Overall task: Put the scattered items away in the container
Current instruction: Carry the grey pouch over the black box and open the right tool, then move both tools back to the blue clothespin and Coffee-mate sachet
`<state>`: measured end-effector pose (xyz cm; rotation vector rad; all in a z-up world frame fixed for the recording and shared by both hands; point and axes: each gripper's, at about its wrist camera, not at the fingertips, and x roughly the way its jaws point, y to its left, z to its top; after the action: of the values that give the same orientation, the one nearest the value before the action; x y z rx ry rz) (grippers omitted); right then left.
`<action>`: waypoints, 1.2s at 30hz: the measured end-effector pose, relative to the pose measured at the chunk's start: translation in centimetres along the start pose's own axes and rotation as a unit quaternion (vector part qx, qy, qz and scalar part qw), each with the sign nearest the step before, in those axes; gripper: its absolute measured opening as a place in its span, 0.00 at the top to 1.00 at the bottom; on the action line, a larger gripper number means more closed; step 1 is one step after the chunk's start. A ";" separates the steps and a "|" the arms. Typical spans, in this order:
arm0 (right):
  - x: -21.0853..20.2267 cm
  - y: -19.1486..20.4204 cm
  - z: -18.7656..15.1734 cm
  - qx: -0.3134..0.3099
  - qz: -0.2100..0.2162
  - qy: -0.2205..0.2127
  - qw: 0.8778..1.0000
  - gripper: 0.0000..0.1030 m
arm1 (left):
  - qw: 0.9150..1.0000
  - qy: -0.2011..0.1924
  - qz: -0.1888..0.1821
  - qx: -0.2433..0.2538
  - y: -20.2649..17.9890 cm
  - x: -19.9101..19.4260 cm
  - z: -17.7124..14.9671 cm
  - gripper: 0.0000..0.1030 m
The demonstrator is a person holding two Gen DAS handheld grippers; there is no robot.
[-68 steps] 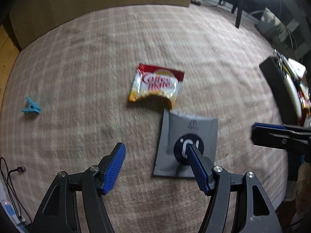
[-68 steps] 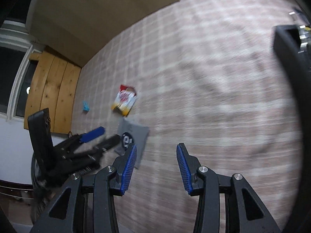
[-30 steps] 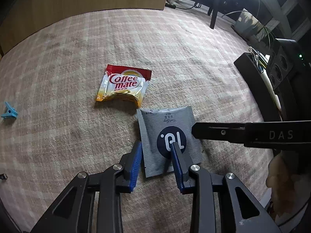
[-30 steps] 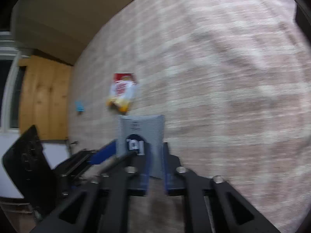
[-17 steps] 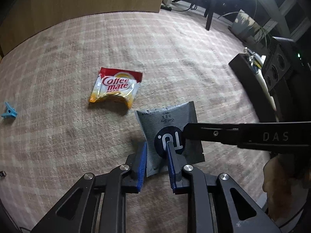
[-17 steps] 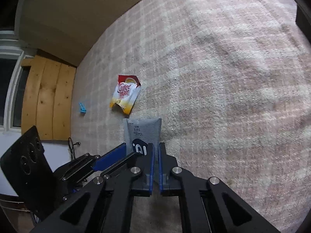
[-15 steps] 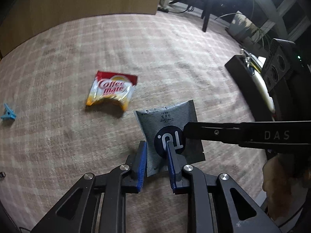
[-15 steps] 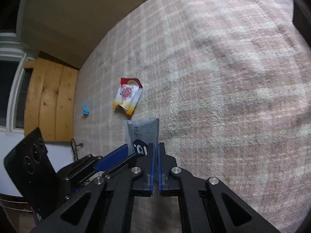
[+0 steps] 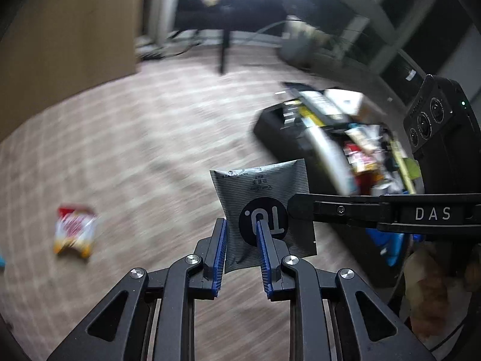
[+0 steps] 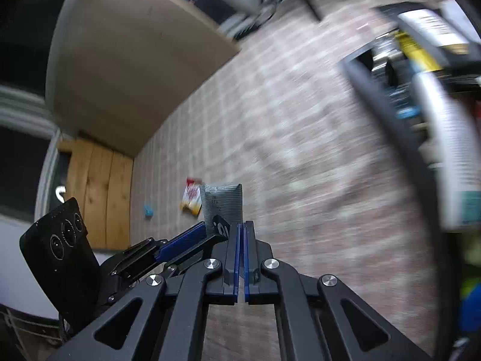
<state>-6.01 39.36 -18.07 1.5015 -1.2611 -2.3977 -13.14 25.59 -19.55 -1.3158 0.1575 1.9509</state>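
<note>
Grey sachet (image 9: 264, 207) off the carpet, held in the air between both grippers. Lower edge sits between the blue pads of the left gripper (image 9: 240, 225); jaws narrow, pinching the sachet's bottom left part, the right pad crossing the dark round logo. Right gripper (image 10: 241, 225) comes in from the sachet's right side in the left wrist view; its jaws are pressed nearly together, clamped on the sachet's edge beside the logo. In the right wrist view the sachet (image 10: 224, 203) stands up just past those closed pads.

Sachet: flat, square, grey with fine horizontal stripes, crimped top edge, small printed text near the top, dark circle with white letters low on the face. Slight crumple where the left pads bite.

Behind it and to the right, a black container (image 9: 270, 126) on the carpet, crowded with packets and other items, blurred. Well to the left, a red and yellow packet (image 9: 75, 231) lies on the checked beige carpet (image 9: 135, 150). A small blue clip (image 10: 148, 210) lies beyond that packet, near the wooden boards (image 10: 99, 198)
</note>
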 end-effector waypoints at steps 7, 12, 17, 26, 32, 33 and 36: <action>-8.4 -5.5 1.0 0.043 -0.014 -0.074 0.996 0.98 | 0.996 -0.005 -0.046 0.072 -9.5 2.2 4.1 0.79; -14.3 -9.8 1.3 0.071 -0.036 -0.120 0.990 0.98 | 0.990 0.002 -0.072 0.124 -16.5 4.4 6.4 0.79; -18.3 -13.7 1.2 0.097 -0.060 -0.152 0.982 0.99 | 0.984 0.005 -0.070 0.161 -21.1 5.6 7.0 0.78; -20.9 -15.5 0.9 0.095 -0.120 -0.174 0.973 0.70 | 0.986 -0.003 -0.042 0.161 -20.3 5.0 6.8 0.50; -19.6 -13.8 0.9 0.065 -0.118 -0.160 0.978 0.68 | 0.993 -0.003 -0.001 0.117 -15.0 3.8 5.9 0.50; -19.2 -13.3 0.9 0.057 -0.119 -0.156 0.979 0.68 | 0.994 -0.004 0.009 0.107 -13.8 3.5 5.7 0.50; -17.5 -11.3 1.2 0.034 -0.118 -0.143 0.982 0.68 | 0.996 -0.005 0.031 0.079 -9.8 2.3 4.8 0.49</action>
<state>6.44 55.13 -12.36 1.4353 -1.2891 -2.8375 -10.76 36.06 -16.31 -1.2103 0.3430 1.9541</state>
